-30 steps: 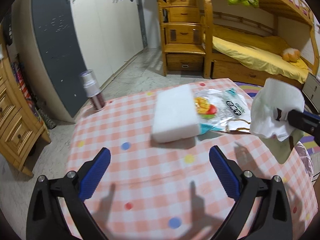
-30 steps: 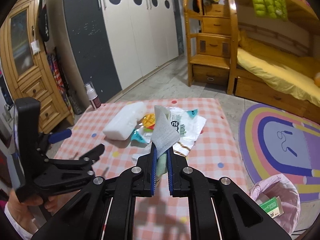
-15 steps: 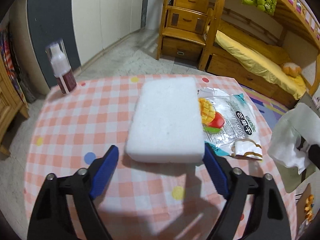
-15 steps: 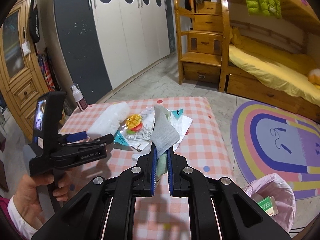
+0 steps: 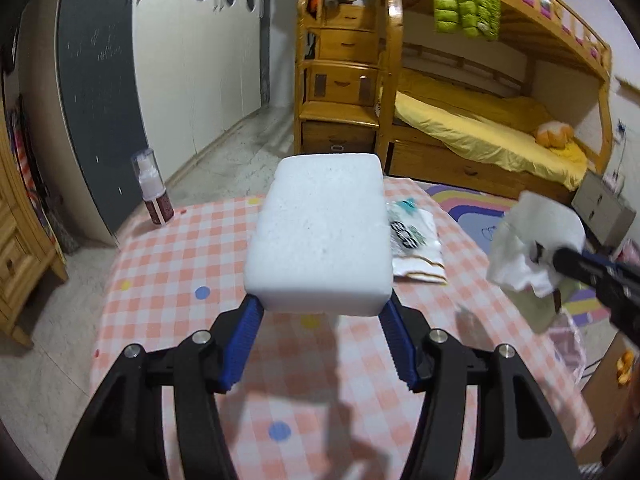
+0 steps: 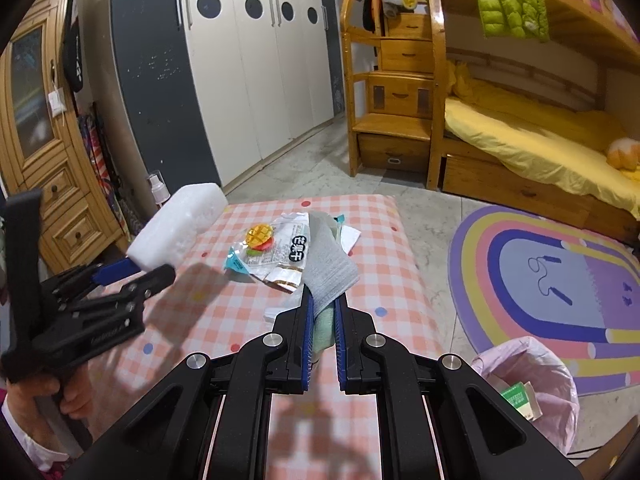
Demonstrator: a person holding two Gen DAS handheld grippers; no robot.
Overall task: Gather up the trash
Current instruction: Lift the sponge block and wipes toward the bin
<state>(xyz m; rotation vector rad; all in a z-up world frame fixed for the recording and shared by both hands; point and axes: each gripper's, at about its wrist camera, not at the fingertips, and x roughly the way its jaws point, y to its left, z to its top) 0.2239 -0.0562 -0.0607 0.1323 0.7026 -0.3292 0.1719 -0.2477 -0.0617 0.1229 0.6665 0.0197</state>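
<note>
**Foam block up, tissue clamped**

Your left hand-held gripper (image 5: 320,312) has just been closing and is gripping the white foam block (image 5: 320,236) above the worktop (image 5: 168,264). Your right hand-held gripper (image 6: 322,308) is pinching crumpled tissue (image 6: 328,268). Snack wrapper (image 6: 276,252) is lying ahead; spray bottle (image 5: 152,188) at far corner; pink-lined bin (image 6: 532,392) on floor.

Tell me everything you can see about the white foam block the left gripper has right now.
The white foam block is a thick rectangular slab with rounded corners and a grainy, foam-like surface, unmarked. The left gripper, whose jaws have just been closing, clamps its near end between the blue pads. It is lifted clear of the checked tablecloth, tilted up away from the gripper and throwing a shadow below. Nothing else touches it; the snack wrapper lies on the table beside it.
</note>
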